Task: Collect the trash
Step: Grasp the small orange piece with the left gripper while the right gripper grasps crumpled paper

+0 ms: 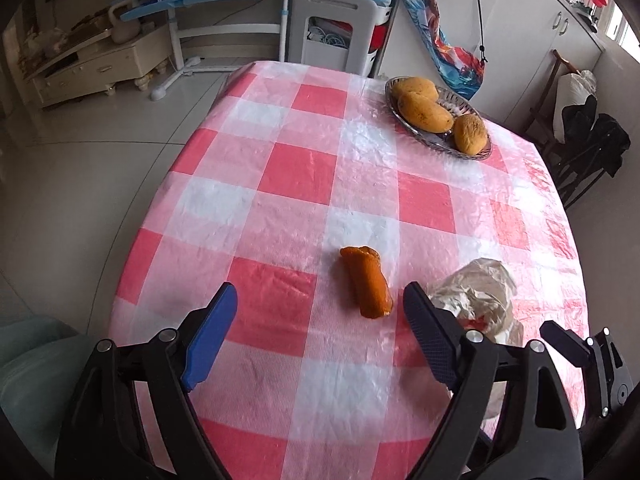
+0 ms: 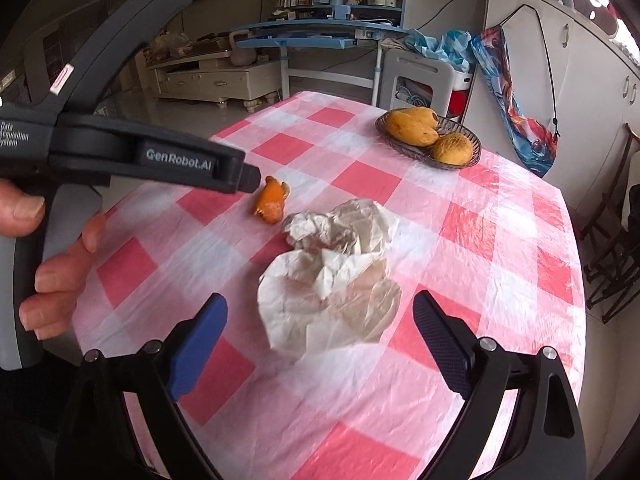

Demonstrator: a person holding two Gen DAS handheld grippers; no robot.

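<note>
The left hand-held gripper (image 1: 320, 316) tilts steeply downward with its jaws spread wide and nothing between the pads; the right hand-held gripper (image 2: 320, 328) tilts down likewise, jaws wide apart, gripping nothing; the person's left hand (image 2: 44, 256) wraps its fingers (image 2: 60, 276) around the left tool's handle.

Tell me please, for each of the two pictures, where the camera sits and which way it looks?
Left wrist: sits on the left gripper, looks down over the table at the orange peel; both open fingers show.
Right wrist: sits on the right gripper, looks down at the crumpled paper; its open fingers, the left gripper's body and a hand show.
Shared: peel, paper, fruit basket, checked tablecloth.
</note>
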